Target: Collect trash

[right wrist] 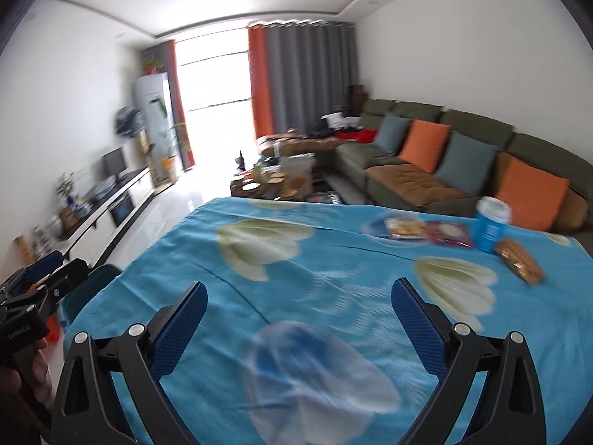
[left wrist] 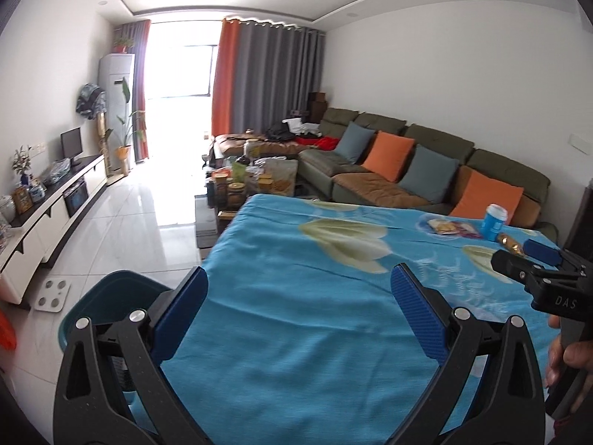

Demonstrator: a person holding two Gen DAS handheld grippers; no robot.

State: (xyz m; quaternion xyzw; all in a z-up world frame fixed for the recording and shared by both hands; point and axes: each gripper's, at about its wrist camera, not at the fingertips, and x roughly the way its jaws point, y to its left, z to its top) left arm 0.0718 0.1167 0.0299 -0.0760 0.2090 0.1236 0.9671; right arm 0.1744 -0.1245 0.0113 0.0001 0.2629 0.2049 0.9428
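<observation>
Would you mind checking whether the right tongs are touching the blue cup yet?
Apart. The right wrist view shows the open right tongs over bare tablecloth, the blue cup well beyond.

Blue cup upright, gold wrapper beside it, two flat packets, far right of fingers

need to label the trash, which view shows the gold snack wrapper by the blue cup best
The right wrist view: the gold snack wrapper lies whole and unblocked beside the blue cup, though slightly blurred. In the left wrist view the right gripper's finger covers part of the wrapper, at the frame's edge.
</observation>
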